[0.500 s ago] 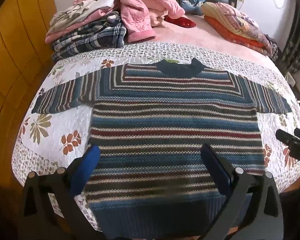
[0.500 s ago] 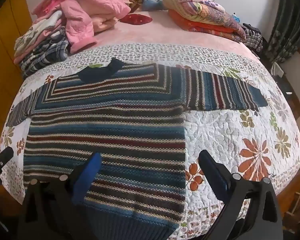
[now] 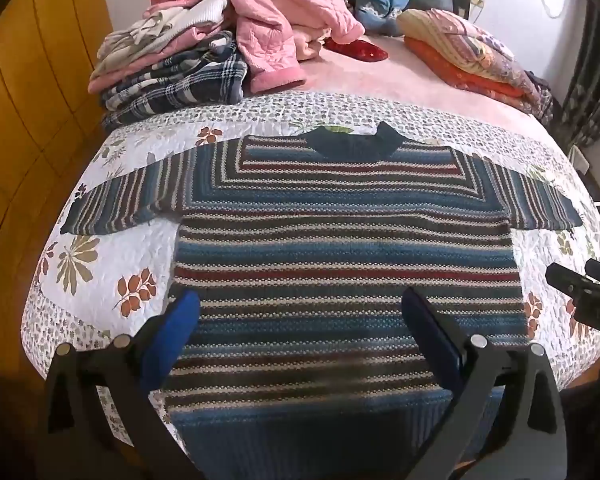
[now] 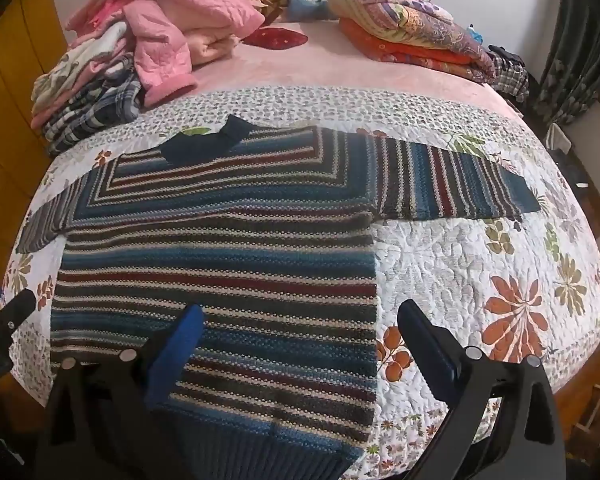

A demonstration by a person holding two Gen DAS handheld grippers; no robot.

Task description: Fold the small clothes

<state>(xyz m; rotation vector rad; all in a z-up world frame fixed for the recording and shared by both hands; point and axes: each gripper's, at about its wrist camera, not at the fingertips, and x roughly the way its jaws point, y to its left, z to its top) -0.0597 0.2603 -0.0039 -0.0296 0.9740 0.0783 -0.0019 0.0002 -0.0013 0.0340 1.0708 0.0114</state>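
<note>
A striped knit sweater (image 3: 348, 252) in blue, maroon and cream lies flat on the bed, both sleeves spread sideways, dark blue collar at the far end. My left gripper (image 3: 300, 320) hovers open above its lower body, blue pads wide apart with nothing between them. My right gripper (image 4: 300, 332) is open too, over the sweater (image 4: 220, 264) near its right side edge; one pad is above the knit, the other above the quilt. The right sleeve (image 4: 456, 180) stretches out flat. Each gripper shows at the edge of the other's view.
A white floral quilt (image 3: 88, 256) covers the near bed. A pile of pink and plaid clothes (image 3: 204, 52) sits far left, folded quilts (image 3: 472, 56) far right, a red slipper (image 3: 358, 49) between. A wooden wall (image 3: 32, 120) runs along the left.
Both grippers have barely shifted; the views are almost the same as half a second ago. The sweater lies as before.
</note>
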